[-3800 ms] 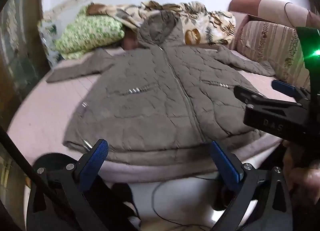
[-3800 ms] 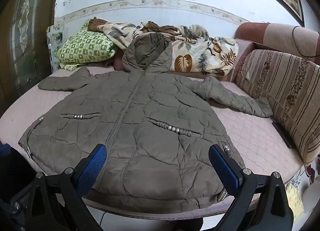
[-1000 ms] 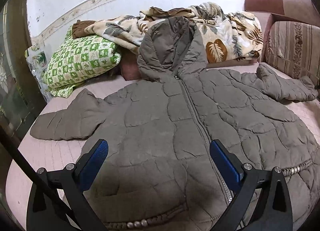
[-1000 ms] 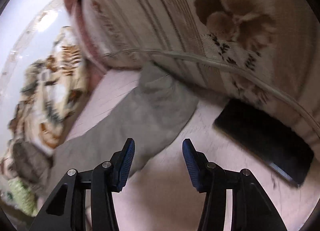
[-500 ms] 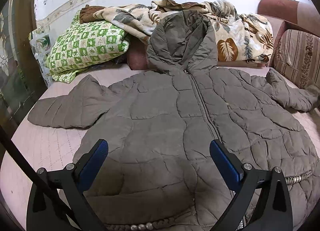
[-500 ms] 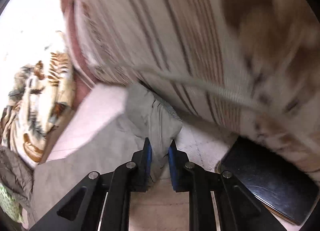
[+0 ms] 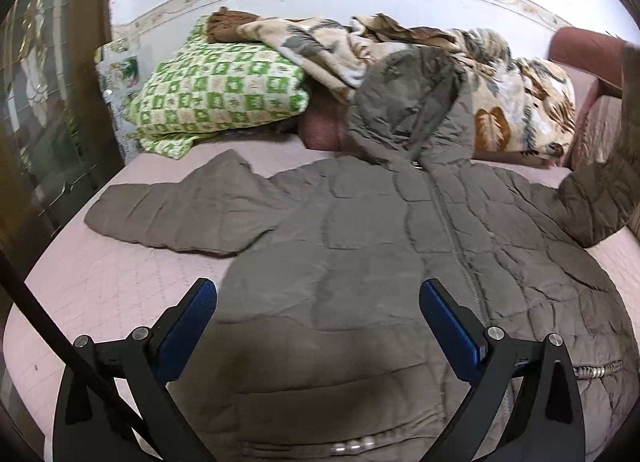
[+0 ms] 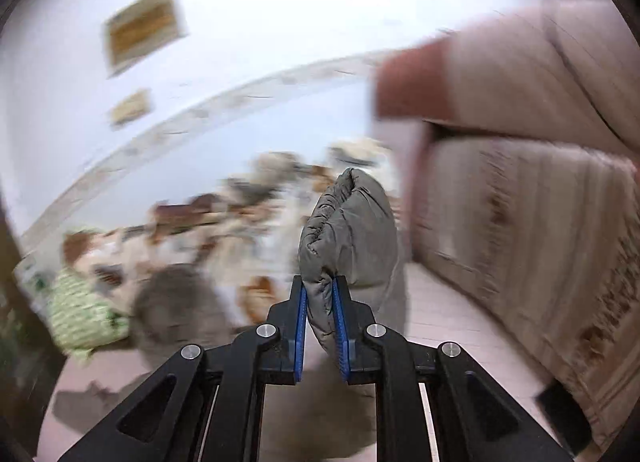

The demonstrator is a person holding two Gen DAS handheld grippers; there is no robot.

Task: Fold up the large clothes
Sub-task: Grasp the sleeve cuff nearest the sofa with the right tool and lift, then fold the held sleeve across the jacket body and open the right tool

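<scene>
Your right gripper [image 8: 320, 310] pinches the jacket's sleeve cuff [image 8: 348, 234]; its slick padding could slip free as you lift.

Motion blur smears the blanket [image 8: 248, 198] and striped cushion [image 8: 540, 230] behind.

Ahead of me a pink quilted bedspread [image 7: 100, 278] covers the bed. At the far left a green checked pillow [image 7: 216, 94] leans by the wall, with a leaf-patterned blanket [image 7: 516, 110] heaped to its right. On the right I see a striped sofa cushion [image 8: 532, 230] and, near its foot, a black flat object [image 8: 564, 418].
</scene>
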